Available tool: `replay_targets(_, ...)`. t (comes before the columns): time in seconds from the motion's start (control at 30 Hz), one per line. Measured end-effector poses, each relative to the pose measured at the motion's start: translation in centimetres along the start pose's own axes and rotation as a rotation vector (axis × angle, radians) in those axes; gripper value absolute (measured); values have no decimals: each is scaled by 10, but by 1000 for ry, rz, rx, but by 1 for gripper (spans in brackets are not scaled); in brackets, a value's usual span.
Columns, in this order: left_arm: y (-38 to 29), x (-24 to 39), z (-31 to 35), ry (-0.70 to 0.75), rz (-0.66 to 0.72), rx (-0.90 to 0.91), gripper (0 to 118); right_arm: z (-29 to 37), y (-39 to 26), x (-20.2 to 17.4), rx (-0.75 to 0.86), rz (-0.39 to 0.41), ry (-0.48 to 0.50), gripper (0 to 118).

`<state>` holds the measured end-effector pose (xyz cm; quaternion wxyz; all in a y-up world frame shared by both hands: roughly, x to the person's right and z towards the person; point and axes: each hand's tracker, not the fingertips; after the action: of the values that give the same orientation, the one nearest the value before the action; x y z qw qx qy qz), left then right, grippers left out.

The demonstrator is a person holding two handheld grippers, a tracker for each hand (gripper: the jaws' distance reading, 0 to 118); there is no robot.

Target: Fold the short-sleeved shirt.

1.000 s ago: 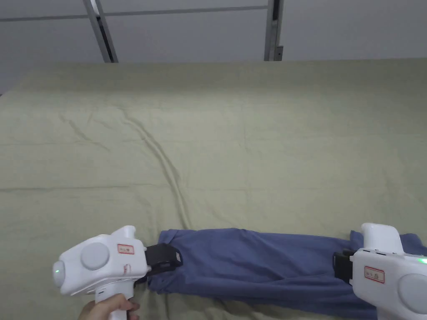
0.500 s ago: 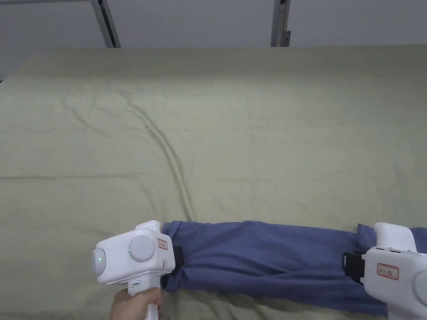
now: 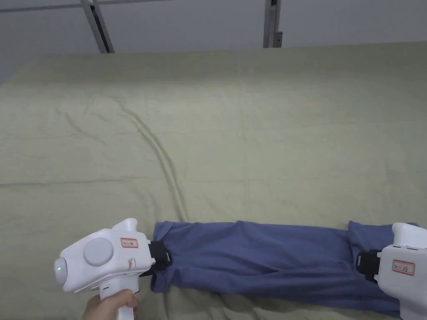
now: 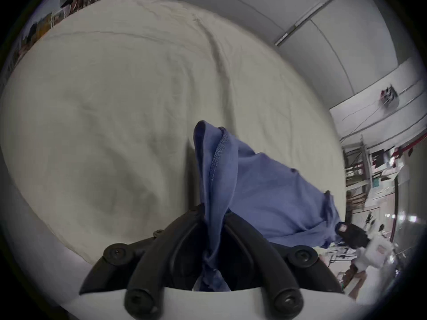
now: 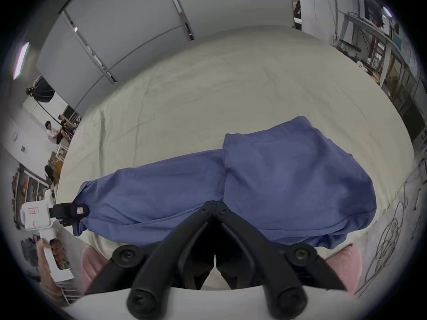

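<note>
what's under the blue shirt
The blue shirt lies as a long folded strip on the pale green sheet, which shows all around it. Anything else beneath is covered by the cloth. The left gripper pinches one end.

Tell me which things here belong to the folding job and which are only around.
Belong to the job:
blue short-sleeved cotton shirt
white left gripper, shut on the shirt's end
white right gripper, jaws closed at the other end

Only around:
pale green wrinkled bedsheet
grey wall panels
</note>
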<state>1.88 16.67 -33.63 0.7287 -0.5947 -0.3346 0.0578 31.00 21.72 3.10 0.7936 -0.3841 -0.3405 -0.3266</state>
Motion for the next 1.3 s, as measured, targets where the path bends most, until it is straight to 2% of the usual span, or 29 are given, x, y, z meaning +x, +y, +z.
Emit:
replay_targets(0.13, -7, 10, 12, 30, -52, -11, 7, 2, 0, 6, 3, -22, 2, 0)
replay_targets(0.33, -3, 3, 13, 43, -50, -10, 6, 3, -2, 11, 1, -45, -6, 0)
replay_targets(0.43, -2, 1, 17, 121, -100, 0, 6, 4, 0, 14, 1, -52, -6, 0)
replay_targets(0.57, -5, -10, 30, 132, -87, 3, 6, 7, 1, 16, 5, -55, -7, 0)
replay_targets(0.7, -11, -15, 50, 202, -121, 32, 6, 6, 2, 18, 7, -56, -9, 0)
replay_targets(0.9, -5, -30, 74, 200, -64, 58, 6, 6, 0, 21, 3, -65, -1, 0)
replay_targets(0.97, -9, -10, 84, 164, -81, 85, 6, 6, 0, 21, 2, -65, 2, 0)
replay_targets(1.13, -3, 59, 100, 26, -244, 123, 6, 10, 1, 23, 9, -53, 16, 0)
replay_targets(1.3, -23, 152, 76, -80, -433, 52, 6, 16, 2, 27, 31, -21, -3, 0)
